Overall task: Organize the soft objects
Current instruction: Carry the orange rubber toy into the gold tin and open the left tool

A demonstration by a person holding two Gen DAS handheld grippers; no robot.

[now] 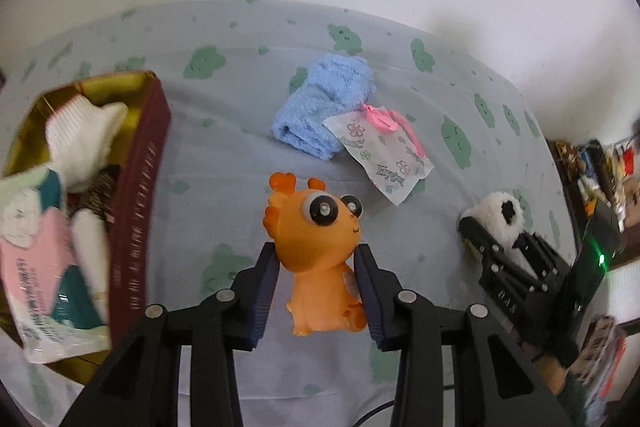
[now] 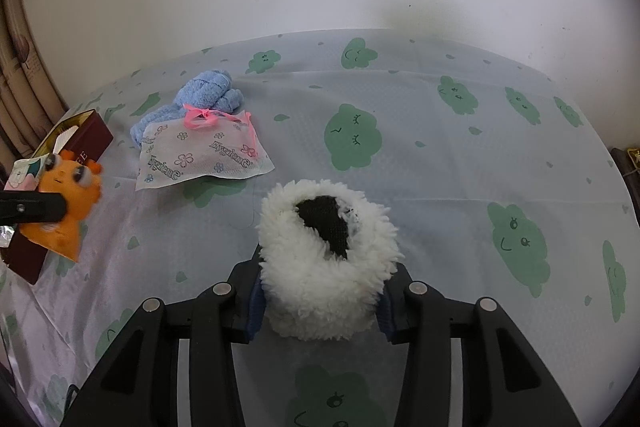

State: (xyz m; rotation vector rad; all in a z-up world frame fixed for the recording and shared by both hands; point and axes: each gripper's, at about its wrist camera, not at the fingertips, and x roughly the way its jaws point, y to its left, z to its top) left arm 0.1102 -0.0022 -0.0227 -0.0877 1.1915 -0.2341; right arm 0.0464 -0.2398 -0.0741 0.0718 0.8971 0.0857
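Taking the maroon, gold-lined box (image 1: 140,187) as landmark: inside it lie a white sock (image 1: 86,139), a dark knitted piece, hard to identify (image 1: 102,187), and a pink-and-teal printed packet (image 1: 40,267) that leans out over its near end. Just beside the box, the orange big-eyed squishy toy (image 1: 320,251) is upright, pinched at its sides between two blue pads. Farther from the box, the folded blue fluffy towel (image 1: 324,103) lies on the cloud-print cloth, with a white flower-printed sachet (image 1: 384,155), tied with pink ribbon, overlapping its edge. Farthest from the box, the white fleecy toy with a black patch (image 2: 328,259) is upright, squeezed between pads
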